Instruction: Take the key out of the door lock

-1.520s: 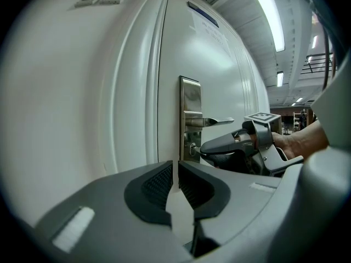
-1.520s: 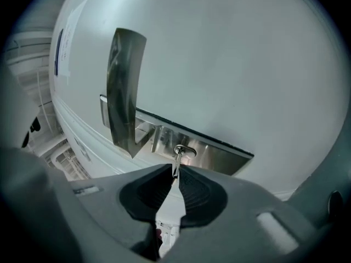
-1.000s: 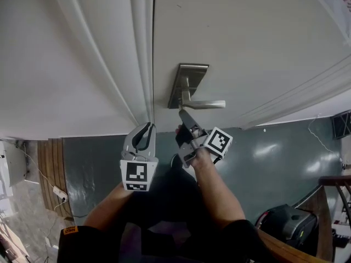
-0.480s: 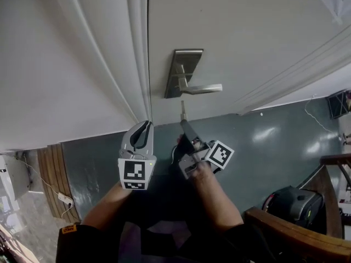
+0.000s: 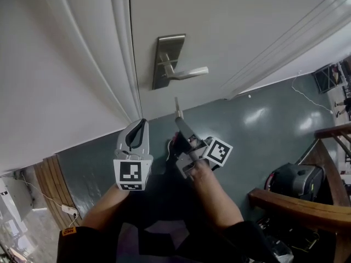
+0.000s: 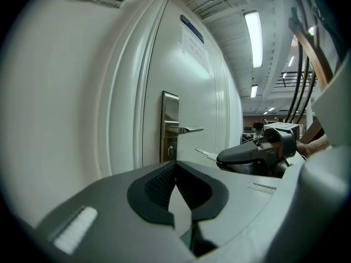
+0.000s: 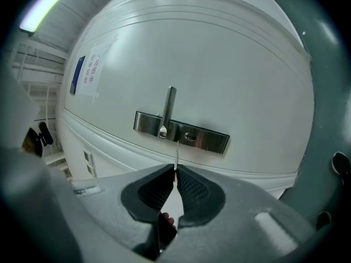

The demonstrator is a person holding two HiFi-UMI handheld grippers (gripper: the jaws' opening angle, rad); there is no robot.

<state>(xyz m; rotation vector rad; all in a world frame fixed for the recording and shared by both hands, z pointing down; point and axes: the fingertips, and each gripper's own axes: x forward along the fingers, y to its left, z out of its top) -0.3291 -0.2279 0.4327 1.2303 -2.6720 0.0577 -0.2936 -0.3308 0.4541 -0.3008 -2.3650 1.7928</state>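
The brushed-metal lock plate (image 5: pixel 167 59) with its lever handle (image 5: pixel 189 73) is on the white door. The keyhole (image 7: pixel 189 137) is empty. My right gripper (image 5: pixel 181 122) is below the plate and clear of the door, shut on the head of the key. The thin silver key blade (image 5: pixel 177 107) sticks out past the fingertips toward the plate. In the right gripper view the key blade (image 7: pixel 176 155) rises from between the closed pads, with the lock plate (image 7: pixel 181 131) beyond it. My left gripper (image 5: pixel 138 126) hangs beside it on the left, shut and holding nothing.
The door frame mouldings (image 5: pixel 118 64) run left of the lock. Below lies grey-green floor (image 5: pixel 258 119). A black bag (image 5: pixel 288 182) and a wooden rail (image 5: pixel 299 201) are at the lower right, and a power strip (image 5: pixel 68 209) with a cable at the lower left.
My right gripper has drawn back from the lock plate with the key, so the blade now hangs free of the door. The left gripper has kept its place beside it.
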